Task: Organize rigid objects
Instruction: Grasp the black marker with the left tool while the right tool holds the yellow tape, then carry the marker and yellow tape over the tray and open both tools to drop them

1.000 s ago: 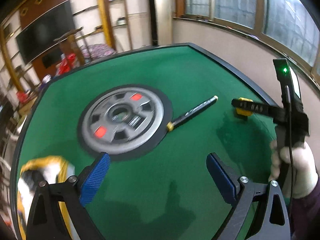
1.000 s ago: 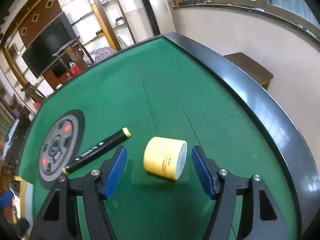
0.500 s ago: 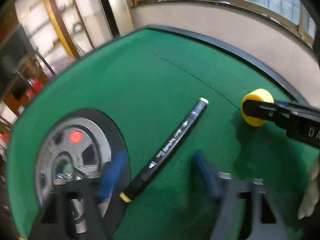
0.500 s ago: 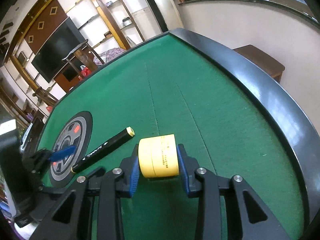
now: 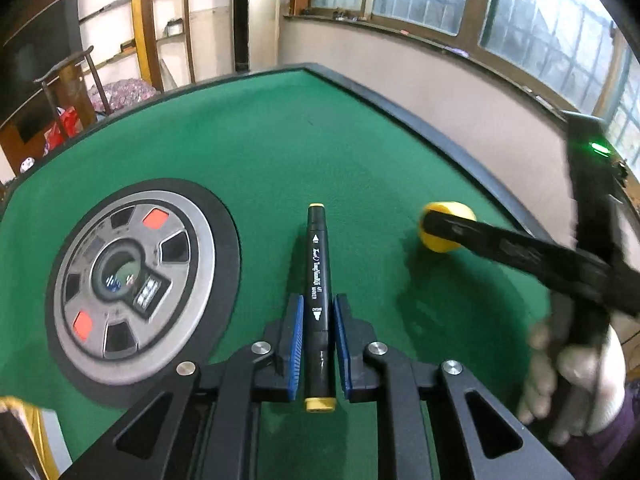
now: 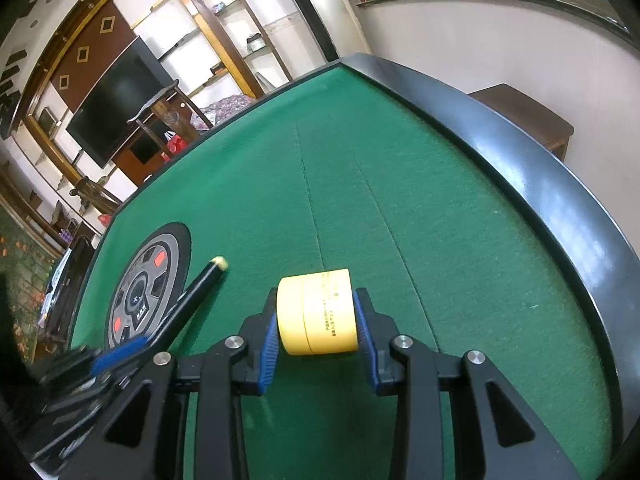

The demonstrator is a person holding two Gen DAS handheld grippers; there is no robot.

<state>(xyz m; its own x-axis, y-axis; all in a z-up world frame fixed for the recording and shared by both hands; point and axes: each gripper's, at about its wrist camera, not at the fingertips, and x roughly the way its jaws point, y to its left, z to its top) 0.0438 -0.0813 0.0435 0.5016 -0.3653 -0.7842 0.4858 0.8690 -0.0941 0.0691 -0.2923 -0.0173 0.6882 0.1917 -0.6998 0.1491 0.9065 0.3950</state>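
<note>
- Blur smears the left tongs (image 6: 132, 346) in the right wrist view, so only one blue pad and the black frame read there; the marker's rear half is lost behind them.
- In the left wrist view the right tongs (image 5: 430, 224) cover most of the yellow roll (image 5: 448, 232), leaving a rounded yellow edge visible, and the gloved hand (image 5: 576, 380) holding them is cut off at the frame's right side.
- The print on the roll's side is too small to read.
- Marker (image 5: 319, 300): a black barrel with white lettering and arrows, and a yellow band at each end. It is clamped between the blue pads (image 5: 297, 344) of the left tongs (image 5: 318, 344), gripped on its rear half.
- Its long axis runs straight along the fingers, the free end pointing toward the far edge of the bench (image 5: 280, 140); whether it is lifted off the green felt, I cannot tell.
- Roll (image 6: 318, 312): a squat yellow cylinder with a seam around its middle, its curved side up and its flat ends pressed between the blue pads (image 6: 268, 344) of the right tongs (image 6: 318, 344), which are clamped on it near the bench's right-hand black rim.
- A grey round panel (image 5: 132, 284) with two red squares, ringed in black, sits in the felt, left of the marker.
</note>
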